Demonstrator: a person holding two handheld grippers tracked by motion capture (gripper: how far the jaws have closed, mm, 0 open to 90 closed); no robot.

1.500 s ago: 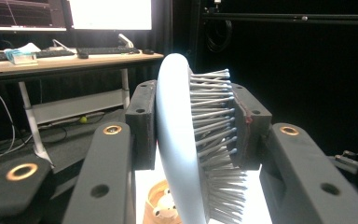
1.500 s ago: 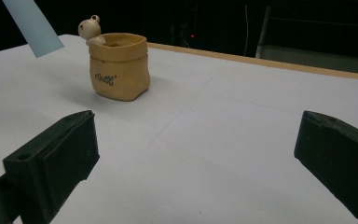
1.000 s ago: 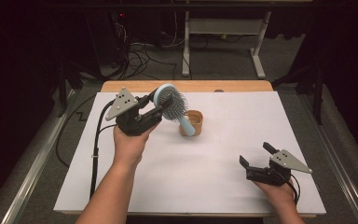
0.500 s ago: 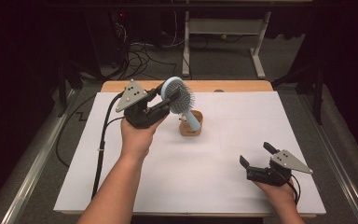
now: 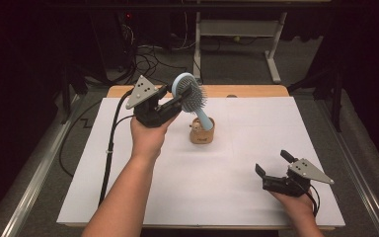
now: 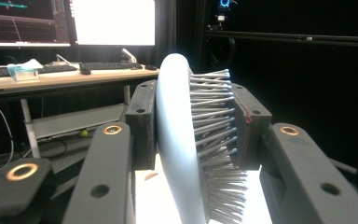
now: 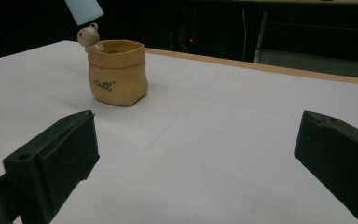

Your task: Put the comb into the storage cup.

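A light blue hairbrush [image 5: 192, 95] with grey bristles hangs in the air, my left gripper [image 5: 173, 101] shut on its head [image 6: 191, 140]. Its handle slants down toward a small tan pot [image 5: 202, 132] on the white table cover, and the handle's tip [image 7: 84, 10] hovers just above the pot's rim. The pot [image 7: 117, 72] is shaped like a sack and has a little bear figure [image 7: 89, 37] on its edge. My right gripper [image 5: 272, 167] rests low near the front right of the table, open, with nothing between its jaws [image 7: 200, 154].
A white sheet [image 5: 256, 138] covers the wooden table [image 5: 246, 91]. A black cable [image 5: 109, 148] trails from the left gripper over the table's left side. Behind the table stand a white desk frame [image 5: 237, 34] and floor cables. A desk with monitors [image 6: 65, 23] appears in the left gripper view.
My left gripper has carried the brush to the right and tilted it, bringing the handle's tip over the pot. The right gripper has stayed put.
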